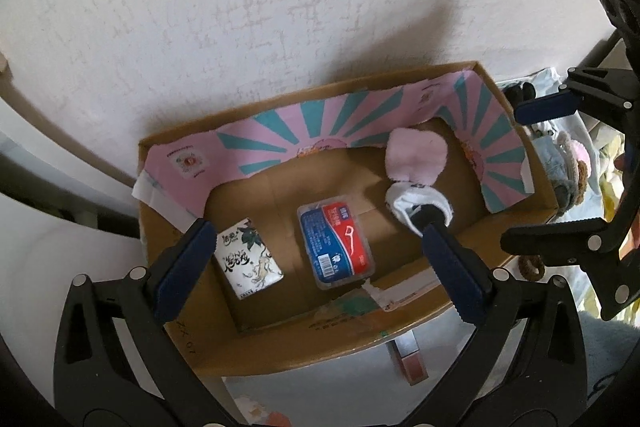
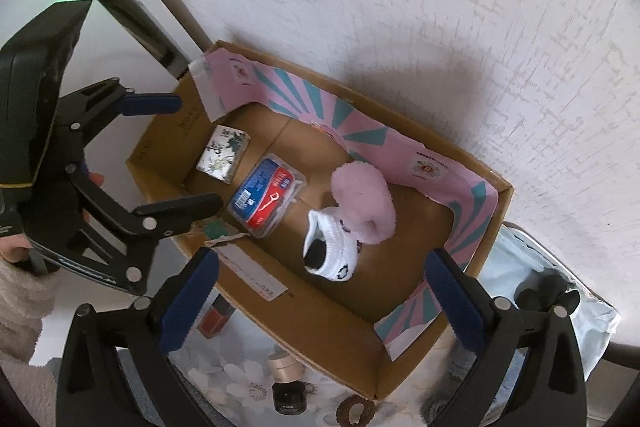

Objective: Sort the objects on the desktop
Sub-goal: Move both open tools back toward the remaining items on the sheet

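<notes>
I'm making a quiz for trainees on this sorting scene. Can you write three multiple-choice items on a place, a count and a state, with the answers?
1. Where is the floss pick pack?
A. between the tissue pack and the sock
B. outside the box
C. under the sock

2. How many things lie in the cardboard box?
A. one
B. three
C. five

3. How is the left gripper?
A. shut on the sock
B. shut, empty
C. open, empty

Answers:
1 A, tissue pack one side, sock the other.
2 B, tissue pack, floss pack, sock.
3 C, fingers wide apart, nothing between them.
</notes>
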The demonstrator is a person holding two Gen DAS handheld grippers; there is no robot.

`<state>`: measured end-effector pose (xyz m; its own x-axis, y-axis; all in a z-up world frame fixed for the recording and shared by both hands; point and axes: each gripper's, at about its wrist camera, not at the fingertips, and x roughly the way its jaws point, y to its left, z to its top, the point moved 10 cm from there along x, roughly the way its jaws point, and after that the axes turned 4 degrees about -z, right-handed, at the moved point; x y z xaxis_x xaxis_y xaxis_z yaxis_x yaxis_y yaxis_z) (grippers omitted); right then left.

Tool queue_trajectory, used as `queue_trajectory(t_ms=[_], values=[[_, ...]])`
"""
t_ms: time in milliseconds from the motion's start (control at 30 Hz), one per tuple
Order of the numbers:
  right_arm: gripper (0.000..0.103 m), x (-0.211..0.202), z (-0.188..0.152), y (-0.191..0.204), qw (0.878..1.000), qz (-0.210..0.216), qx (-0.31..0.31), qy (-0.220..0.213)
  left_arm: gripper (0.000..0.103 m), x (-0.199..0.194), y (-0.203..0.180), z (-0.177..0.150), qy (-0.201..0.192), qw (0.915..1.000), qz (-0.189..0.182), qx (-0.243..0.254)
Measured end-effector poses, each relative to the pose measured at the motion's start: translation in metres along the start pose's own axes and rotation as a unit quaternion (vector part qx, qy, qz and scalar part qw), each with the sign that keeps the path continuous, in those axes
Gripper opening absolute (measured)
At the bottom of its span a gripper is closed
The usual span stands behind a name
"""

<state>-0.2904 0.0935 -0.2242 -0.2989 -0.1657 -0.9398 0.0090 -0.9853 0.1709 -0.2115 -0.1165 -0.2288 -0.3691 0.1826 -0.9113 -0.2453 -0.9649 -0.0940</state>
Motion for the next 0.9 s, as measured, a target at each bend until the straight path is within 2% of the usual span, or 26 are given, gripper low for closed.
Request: queue_trajectory(t_ms=[133,467,900], values=[[0.103,-0.003,-0.001,0.002,1.000,0.002,0.005,0.002,0.103,-0.009,-0.003,0.003,-0.006,1.0000,0.001,0.001],[0.103,-0.050,-0.012,-0.006,0.999,-0.018,-0.032,-0.020,0.103,-0.035,-0.014,0.007,-0.016,0.9998,0.008,0.008],[0.103,-0.093,-0.035,-0.039,0.997,-0.047,-0.032,-0.048,0.103,-0.064,-0.060,0.026,-0.045,0.9988,-0.006,0.016]])
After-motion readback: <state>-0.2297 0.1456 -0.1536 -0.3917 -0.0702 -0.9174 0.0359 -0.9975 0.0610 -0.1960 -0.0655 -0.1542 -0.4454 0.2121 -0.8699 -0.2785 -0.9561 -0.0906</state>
